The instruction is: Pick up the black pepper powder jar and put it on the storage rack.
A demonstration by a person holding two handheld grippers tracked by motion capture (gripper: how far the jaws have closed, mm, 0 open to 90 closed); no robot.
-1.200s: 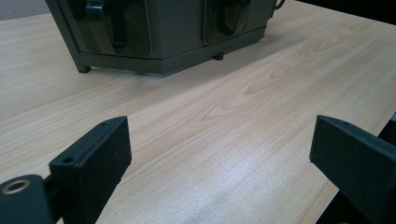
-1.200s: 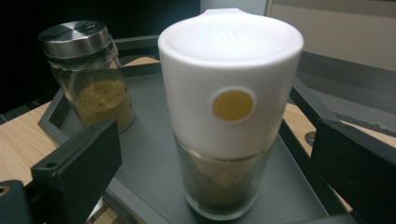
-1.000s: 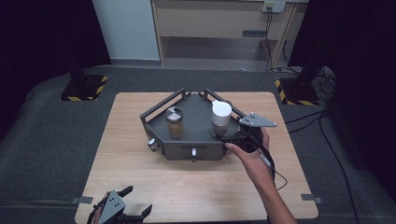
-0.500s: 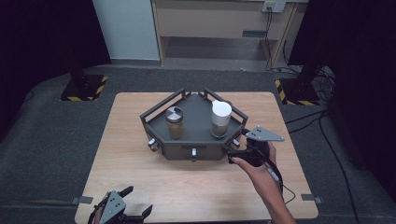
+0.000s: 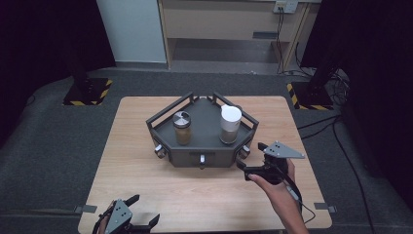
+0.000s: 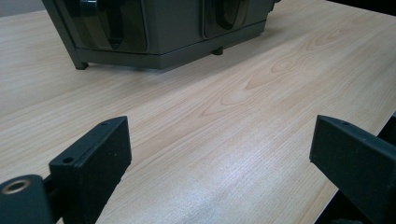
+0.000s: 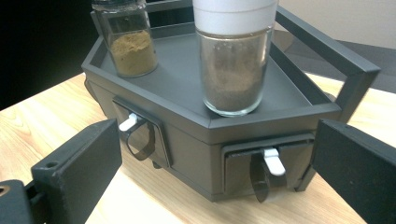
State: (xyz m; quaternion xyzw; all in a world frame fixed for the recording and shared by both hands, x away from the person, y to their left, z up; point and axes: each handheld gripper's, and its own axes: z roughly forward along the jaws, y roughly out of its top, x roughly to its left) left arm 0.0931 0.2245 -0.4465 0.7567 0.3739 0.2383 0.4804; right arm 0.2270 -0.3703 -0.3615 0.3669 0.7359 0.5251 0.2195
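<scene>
Observation: found right tongs [image 5: 245, 171] just off the front right corner of the dark rack [image 5: 219, 157], low over the surface [image 5: 136, 161], jaws spread wide, clasping nothing. Noted them levelled at the rack's front faces, squarely towards the drawer with the white tab [image 7: 269, 164] under the white-capped jar [image 5: 230, 124]. Judged this end of the rack the likely target, given a spread ample for either tab or jar. Could not settle which. Saw a second tabbed drawer [image 7: 139, 132] on the neighbouring face, below the jar of ochre powder [image 5: 182, 127]. Logged both jars upright on the rack's top deck, well apart, kept in by the raised rails. Located rack near the middle of the surface, towards the far edge. Found left tongs [image 5: 142, 210] at the near left corner of the surface, well apart from the rack, likewise gaping and empty. Judged them parked out of the way, leaving the work to the right hand [image 5: 272, 187]. Flagged risk of sliding the unbraced rack on a drawer pull.
</scene>
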